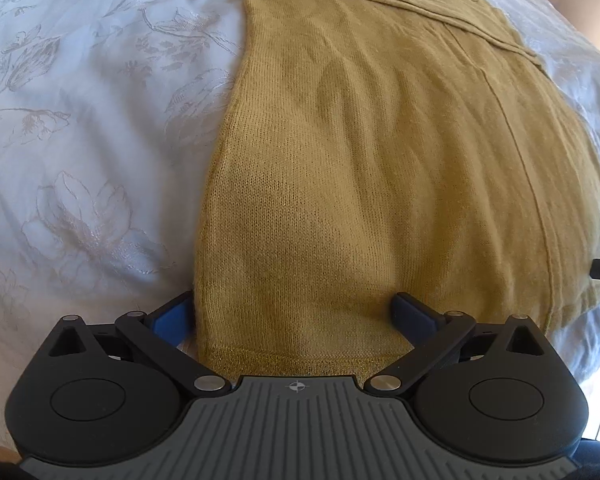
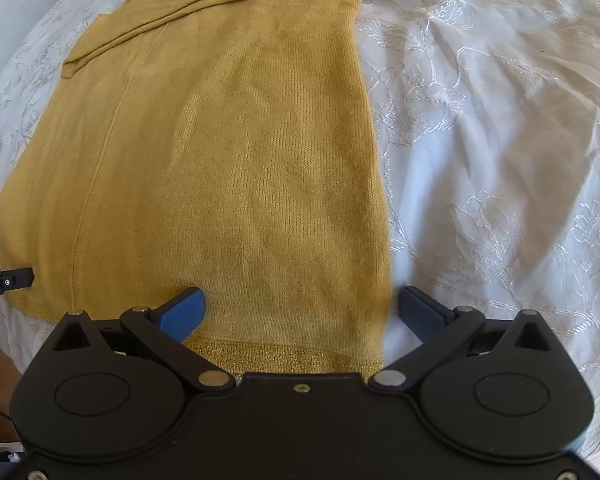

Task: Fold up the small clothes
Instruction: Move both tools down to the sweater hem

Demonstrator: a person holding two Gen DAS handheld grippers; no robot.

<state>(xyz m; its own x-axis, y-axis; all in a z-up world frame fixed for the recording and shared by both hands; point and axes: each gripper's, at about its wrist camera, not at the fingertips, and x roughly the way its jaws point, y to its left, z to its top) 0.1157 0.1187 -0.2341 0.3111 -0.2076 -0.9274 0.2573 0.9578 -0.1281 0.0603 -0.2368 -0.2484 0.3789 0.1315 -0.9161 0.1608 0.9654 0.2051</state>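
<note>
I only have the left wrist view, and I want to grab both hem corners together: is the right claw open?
Observer: Yes, the right claw is open, with nothing pinched.
Operator: Where does it sit on the garment?
Observer: It straddles the right hem corner of the mustard garment: one finger is over the fabric, the other over the white bedspread.

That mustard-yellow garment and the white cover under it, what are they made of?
The yellow garment looks like a fine, matte knit: tiny stitch rows show, with a glittery band along the near hem. The white cover seems a smooth woven fabric with a slight sheen and embroidered flowers. Exact fibres cannot be told.
</note>
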